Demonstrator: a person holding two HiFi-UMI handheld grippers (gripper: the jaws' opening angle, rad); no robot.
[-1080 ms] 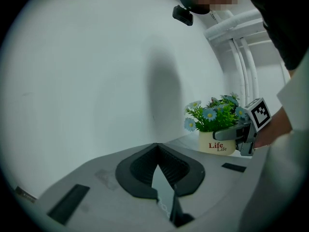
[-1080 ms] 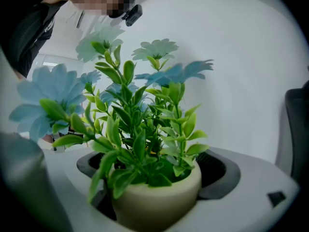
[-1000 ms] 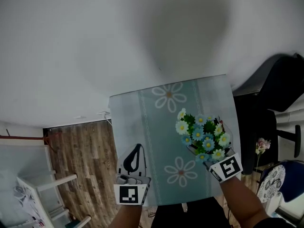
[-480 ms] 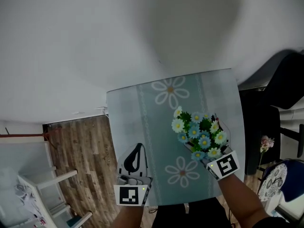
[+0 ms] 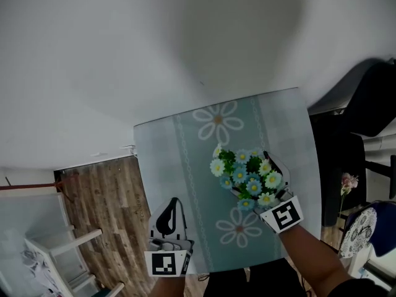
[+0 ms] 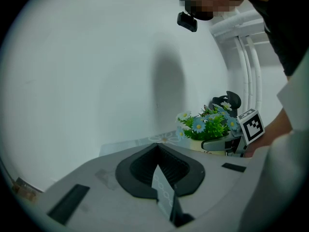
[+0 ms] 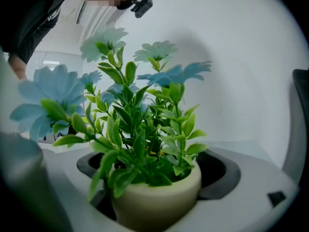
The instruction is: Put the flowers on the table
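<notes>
A small cream pot (image 7: 157, 197) of blue and white daisies (image 5: 247, 173) with green leaves is held over the right middle of the table (image 5: 179, 159), which has a teal cloth printed with daisies. My right gripper (image 5: 255, 181) is shut on the pot, a jaw on each side (image 7: 154, 178). I cannot tell whether the pot touches the cloth. The left gripper view shows the flowers (image 6: 210, 124) at its right. My left gripper (image 5: 170, 206) is shut and holds nothing, at the table's front left edge (image 6: 161, 178).
A dark chair (image 5: 365, 104) stands just right of the table. Wood floor (image 5: 105, 197) and a white frame (image 5: 55, 252) lie to the left. A pink flower stem (image 5: 349, 181) and a patterned round thing (image 5: 356, 240) are at the lower right. A white wall is behind.
My right gripper has carried the flowers leftwards, in from the table's right edge toward its middle. My left gripper has drawn back a little toward the front edge, still shut.
</notes>
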